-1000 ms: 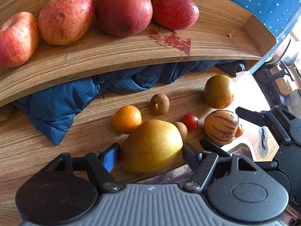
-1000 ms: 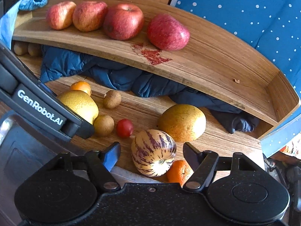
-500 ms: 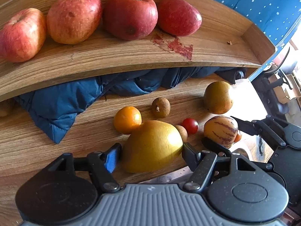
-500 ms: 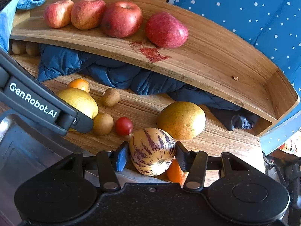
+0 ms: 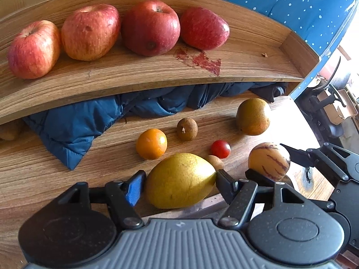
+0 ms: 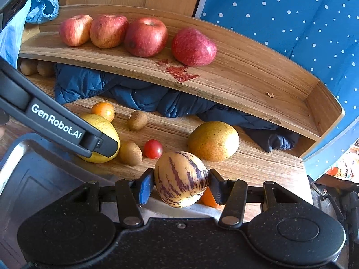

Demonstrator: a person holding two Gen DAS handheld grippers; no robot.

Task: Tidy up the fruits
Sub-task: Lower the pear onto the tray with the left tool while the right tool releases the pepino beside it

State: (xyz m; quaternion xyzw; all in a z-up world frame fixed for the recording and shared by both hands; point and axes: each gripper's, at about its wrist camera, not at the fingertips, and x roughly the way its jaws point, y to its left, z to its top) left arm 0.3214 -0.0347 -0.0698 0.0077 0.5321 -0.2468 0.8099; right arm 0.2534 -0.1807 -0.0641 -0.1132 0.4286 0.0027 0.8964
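Observation:
My left gripper [image 5: 179, 182] is shut on a large yellow pear [image 5: 179, 180], low over the wooden board [image 5: 56, 168]. The same pear [image 6: 101, 139] shows in the right wrist view under the left gripper's finger. My right gripper [image 6: 180, 185] is shut on a cream pepino melon with purple stripes [image 6: 180, 178], also seen as the striped melon [image 5: 268, 161] from the left. A small orange [image 6: 208, 199] peeks out beneath it. Several red apples [image 5: 150, 27] line the upper curved shelf [image 5: 246, 51].
On the board lie a round brown pear [image 5: 252, 116], an orange [image 5: 151, 143], a brown kiwi-like fruit [image 5: 187, 129], a cherry tomato [image 5: 220, 149] and another small brown fruit [image 5: 215, 161]. A blue jacket [image 5: 74, 123] fills the space under the shelf. A metal tray [image 6: 33, 168] sits near left.
The right gripper's fingers closed from wide open onto the striped melon and raised it slightly. The left gripper kept the pear between its fingers and rose a little toward the shelf.

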